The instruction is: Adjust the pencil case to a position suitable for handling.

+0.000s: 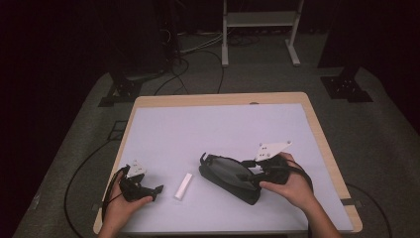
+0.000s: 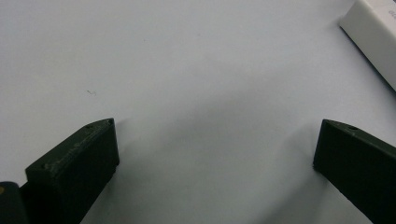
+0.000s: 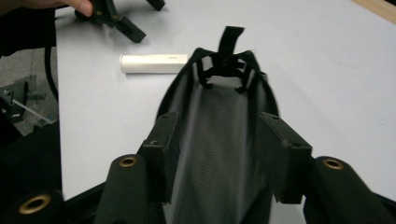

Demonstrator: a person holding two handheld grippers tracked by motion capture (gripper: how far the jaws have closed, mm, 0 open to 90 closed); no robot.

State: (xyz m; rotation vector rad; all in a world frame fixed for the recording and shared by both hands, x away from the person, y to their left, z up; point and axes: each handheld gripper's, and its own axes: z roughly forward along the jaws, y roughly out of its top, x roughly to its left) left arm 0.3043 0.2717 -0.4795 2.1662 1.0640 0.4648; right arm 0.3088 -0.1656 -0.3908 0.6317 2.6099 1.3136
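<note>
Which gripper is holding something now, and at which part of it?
The right gripper is in the open mouth of the black pouch; a grip cannot be told. The left gripper is open, holding nothing.

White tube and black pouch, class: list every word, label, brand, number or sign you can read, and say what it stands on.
None can be read.
White tube: a faint grey mark near its end, too small and blurred to read; another shows at the edge of the left gripper view.
Black mesh pouch: no print visible.

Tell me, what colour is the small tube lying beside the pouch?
White; the tube shows best in the right gripper view.
</note>
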